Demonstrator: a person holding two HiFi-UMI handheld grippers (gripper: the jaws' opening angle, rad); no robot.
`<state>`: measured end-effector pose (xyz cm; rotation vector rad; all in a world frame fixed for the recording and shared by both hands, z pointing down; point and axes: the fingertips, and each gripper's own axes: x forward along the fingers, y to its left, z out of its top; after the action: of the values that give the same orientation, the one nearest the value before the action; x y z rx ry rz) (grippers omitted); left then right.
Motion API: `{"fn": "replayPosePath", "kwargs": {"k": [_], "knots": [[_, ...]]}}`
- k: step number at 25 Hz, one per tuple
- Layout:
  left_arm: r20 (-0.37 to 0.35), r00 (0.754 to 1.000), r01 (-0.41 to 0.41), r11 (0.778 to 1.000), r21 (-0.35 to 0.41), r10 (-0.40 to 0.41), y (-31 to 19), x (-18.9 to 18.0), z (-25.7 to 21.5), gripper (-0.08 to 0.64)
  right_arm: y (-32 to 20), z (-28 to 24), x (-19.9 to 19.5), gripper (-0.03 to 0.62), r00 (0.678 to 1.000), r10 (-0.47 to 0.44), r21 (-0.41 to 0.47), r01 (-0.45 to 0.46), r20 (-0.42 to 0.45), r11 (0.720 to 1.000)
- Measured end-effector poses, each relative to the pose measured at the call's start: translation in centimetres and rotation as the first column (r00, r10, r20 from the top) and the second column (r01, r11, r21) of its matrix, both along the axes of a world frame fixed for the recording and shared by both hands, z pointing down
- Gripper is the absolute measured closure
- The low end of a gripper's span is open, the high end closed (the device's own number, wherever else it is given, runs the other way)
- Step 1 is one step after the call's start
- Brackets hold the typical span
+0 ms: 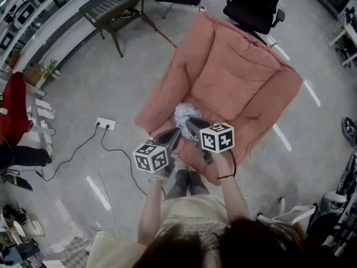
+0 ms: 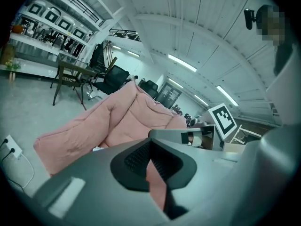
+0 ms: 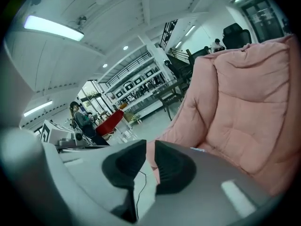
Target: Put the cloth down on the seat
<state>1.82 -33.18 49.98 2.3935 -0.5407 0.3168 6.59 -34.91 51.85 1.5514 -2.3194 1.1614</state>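
A crumpled white cloth [image 1: 186, 113] lies on the front of the seat of a pink padded armchair [image 1: 234, 71]. No jaw holds it. My right gripper [image 1: 194, 126] points at the cloth's near edge from the front. Its jaws stand a narrow gap apart with nothing between them in the right gripper view [image 3: 150, 147], only pink cushion [image 3: 244, 102] behind. My left gripper [image 1: 170, 138] hangs just left of it by the seat's front left corner. Its fingertips meet in the left gripper view [image 2: 149, 142], and the armchair [image 2: 127, 112] fills the background.
A white power strip [image 1: 105, 124] with trailing cables lies on the grey floor left of the armchair. A dark table [image 1: 114, 9] and black office chairs [image 1: 254, 7] stand behind it. The person's legs [image 1: 187, 184] are right at the seat's front edge.
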Motion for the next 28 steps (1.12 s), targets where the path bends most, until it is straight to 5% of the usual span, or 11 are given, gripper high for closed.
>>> {"fn": "replayPosePath", "kwargs": {"k": [28], "knots": [[-0.090, 0.992, -0.075, 0.979, 0.189, 0.093, 0.2, 1.3, -7.5, 0.562, 0.9, -8.4, 0.2, 0.589, 0.999, -0.043, 0.187, 0.039, 0.018, 0.982]]}}
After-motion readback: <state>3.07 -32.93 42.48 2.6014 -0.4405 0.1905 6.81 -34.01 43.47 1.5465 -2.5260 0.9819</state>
